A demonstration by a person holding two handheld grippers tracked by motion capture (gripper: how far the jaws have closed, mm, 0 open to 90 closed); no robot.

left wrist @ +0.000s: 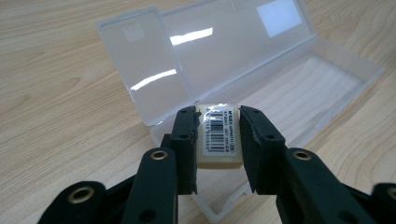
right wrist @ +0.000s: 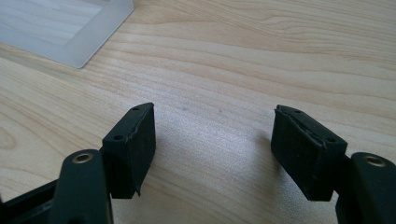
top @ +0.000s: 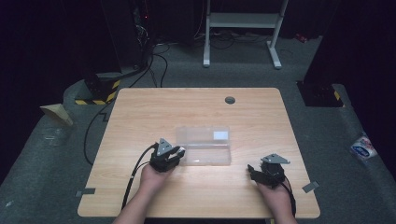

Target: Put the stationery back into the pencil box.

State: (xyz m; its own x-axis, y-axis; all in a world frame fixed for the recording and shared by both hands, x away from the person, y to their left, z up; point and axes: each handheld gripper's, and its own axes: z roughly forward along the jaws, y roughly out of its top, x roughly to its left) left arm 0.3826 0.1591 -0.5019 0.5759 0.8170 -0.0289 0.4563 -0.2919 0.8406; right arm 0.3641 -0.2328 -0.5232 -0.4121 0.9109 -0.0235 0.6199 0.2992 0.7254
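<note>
The person's left hand (top: pixel 152 176) is reaching in from the bottom edge of the high view, forearm angling up and to the right, and is holding the left gripper (top: pixel 173 154) against the left end of a clear plastic case (top: pixel 204 145) lying open near the middle of the table (top: pixel 140 107). The right hand (top: pixel 272 192) is resting lower and well apart from the case, carrying the right gripper (top: pixel 254 171) over bare wood with its jaws pointing left.

In the left gripper view, the left gripper (left wrist: pixel 217 140) is clenching a small cream eraser (left wrist: pixel 219 140) between its two black jaws; the jaws are pressing on both sides of it, and a barcode label is facing the camera. The eraser is sitting just above the near end of the case's tray (left wrist: pixel 299 98), with the hinged lid (left wrist: pixel 196 56) lying open behind it. From the high view the eraser is too small to make out.

In the right gripper view, the right gripper (right wrist: pixel 212 140) is standing released, its jaws spread wide with nothing between them, and the wood grain is showing through the gap. A frosted corner of the case (right wrist: pixel 70 32) is showing at the upper left of that view, apart from the jaws.
</note>
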